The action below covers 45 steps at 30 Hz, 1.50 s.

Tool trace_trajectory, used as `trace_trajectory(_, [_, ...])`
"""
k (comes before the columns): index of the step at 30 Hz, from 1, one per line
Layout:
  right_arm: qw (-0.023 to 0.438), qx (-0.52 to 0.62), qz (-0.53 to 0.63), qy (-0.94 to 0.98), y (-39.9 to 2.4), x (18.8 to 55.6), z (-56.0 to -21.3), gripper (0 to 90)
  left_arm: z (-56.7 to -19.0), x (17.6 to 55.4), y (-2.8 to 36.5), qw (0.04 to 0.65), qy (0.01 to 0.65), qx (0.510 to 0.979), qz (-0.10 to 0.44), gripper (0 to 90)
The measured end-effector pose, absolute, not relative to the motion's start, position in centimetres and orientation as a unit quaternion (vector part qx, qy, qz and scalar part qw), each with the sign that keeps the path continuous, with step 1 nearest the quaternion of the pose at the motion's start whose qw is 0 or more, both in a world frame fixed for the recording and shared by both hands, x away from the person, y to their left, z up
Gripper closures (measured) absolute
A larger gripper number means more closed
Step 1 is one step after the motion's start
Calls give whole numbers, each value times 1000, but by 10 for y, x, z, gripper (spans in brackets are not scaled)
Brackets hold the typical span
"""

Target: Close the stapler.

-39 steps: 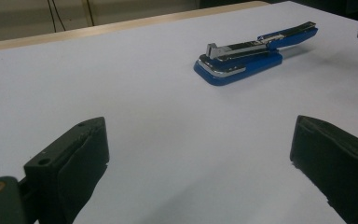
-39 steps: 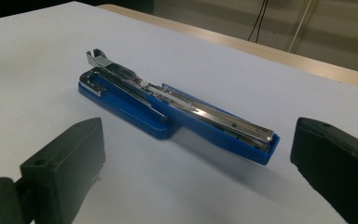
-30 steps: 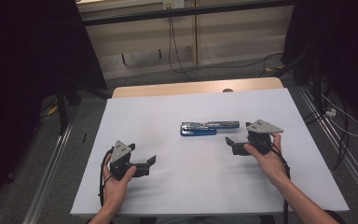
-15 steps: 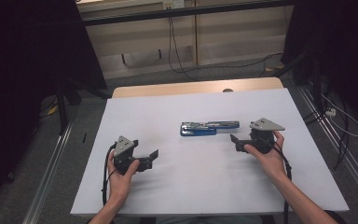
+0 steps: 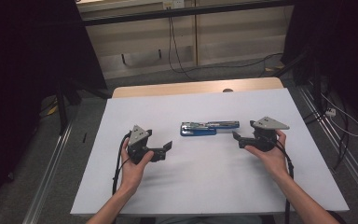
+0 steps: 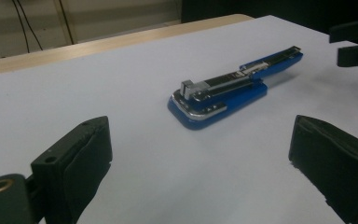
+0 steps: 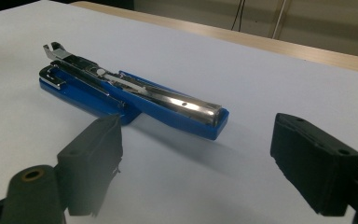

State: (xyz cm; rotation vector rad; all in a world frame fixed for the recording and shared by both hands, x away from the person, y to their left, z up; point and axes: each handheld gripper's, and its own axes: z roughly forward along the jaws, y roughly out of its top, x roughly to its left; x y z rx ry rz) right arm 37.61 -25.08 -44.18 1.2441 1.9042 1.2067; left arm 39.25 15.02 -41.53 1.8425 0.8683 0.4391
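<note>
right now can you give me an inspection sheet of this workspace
surface: white table top, wooden edge at the far side.
job's things: blue stapler lying flat at the middle, opened out, untouched.
clutter: nothing seen.
grippers: left gripper open, short of the stapler; right gripper open, its jaws have just been closing, nothing between them.
cables: one trails from each gripper; more on the floor behind.
surroundings: dark curtains, pale wall panels.
</note>
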Motion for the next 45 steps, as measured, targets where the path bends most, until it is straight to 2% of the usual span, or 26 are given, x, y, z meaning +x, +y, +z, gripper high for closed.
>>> trace_trajectory(6, [285, 466, 450, 707, -255, 377, -442, 255, -415, 403, 141, 514, 354, 761, 179, 59])
trace_trajectory(13, [278, 475, 463, 695, -257, 378, -442, 292, -420, 417, 136, 506, 352, 765, 185, 51])
trace_trajectory(22, [264, 471, 469, 699, -257, 378, -442, 446, -417, 436, 124, 509, 353, 759, 201, 35])
trace_trajectory(29, [260, 475, 473, 695, -260, 379, -443, 518, -416, 448, 111, 512, 343, 760, 207, 44])
trace_trajectory(33, [256, 473, 474, 697, -259, 379, -443, 598, -415, 454, 105, 499, 344, 764, 220, 43])
trace_trajectory(40, [252, 462, 470, 708, -257, 379, -445, 742, -423, 456, 102, 499, 348, 769, 195, 40])
trace_trajectory(45, [243, 452, 473, 716, -253, 378, -446, 900, -430, 454, 100, 494, 347, 774, 189, 40])
